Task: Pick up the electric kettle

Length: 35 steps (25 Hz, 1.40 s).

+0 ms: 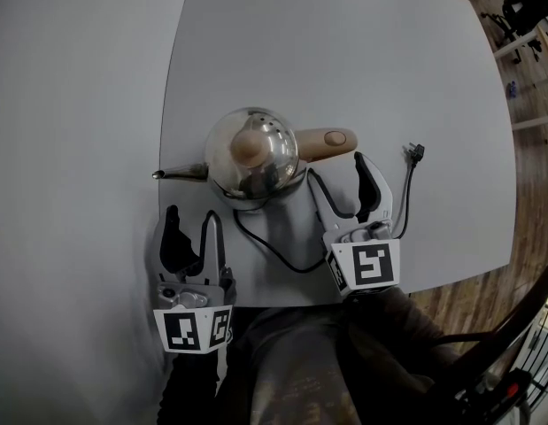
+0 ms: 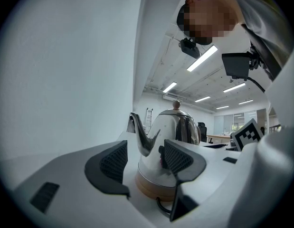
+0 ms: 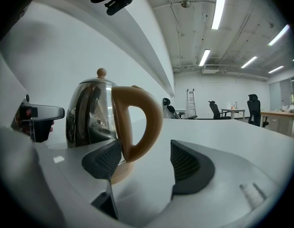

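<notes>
r claw [image 1: 337,172] wide open, empty, pointing fwd near kettle [image 1: 251,153] handle [image 1: 327,138]; l claw [image 1: 194,223] open, empty, behind spout [image 1: 178,173].

A pale grey tabletop [image 1: 344,51] with rounded corners carries a steel kettle [image 1: 251,156] near its left-hand edge, standing upright on a tan base [image 2: 149,187]. A black cord [image 1: 274,253] loops from the base toward the near edge, then out right to its plug [image 1: 416,154], lying flat.
</notes>
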### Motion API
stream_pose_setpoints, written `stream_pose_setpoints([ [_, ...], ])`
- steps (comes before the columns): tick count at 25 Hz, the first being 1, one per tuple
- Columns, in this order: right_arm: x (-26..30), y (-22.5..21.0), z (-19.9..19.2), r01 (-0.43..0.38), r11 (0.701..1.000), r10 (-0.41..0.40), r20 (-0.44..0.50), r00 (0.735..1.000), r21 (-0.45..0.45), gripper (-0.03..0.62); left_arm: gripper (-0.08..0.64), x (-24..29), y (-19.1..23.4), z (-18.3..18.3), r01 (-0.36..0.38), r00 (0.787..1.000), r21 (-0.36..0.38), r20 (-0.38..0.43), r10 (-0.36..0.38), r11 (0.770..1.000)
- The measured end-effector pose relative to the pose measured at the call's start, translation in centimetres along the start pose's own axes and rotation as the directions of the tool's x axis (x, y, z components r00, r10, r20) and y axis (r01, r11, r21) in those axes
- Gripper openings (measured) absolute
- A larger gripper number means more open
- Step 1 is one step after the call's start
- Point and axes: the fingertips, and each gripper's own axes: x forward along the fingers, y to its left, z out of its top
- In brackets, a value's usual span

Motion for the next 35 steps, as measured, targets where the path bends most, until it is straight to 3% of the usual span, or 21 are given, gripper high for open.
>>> stream_pose_setpoints([
  [35, 2.2, -2.1, 0.5, 0.055, 0.998, -0.055, 0.006, 0.998, -0.025, 0.288, 0.225, 2.7, 1.7, 0.1, 0.004, 1.0, 0.001, 0.01, -0.004, 1.0],
])
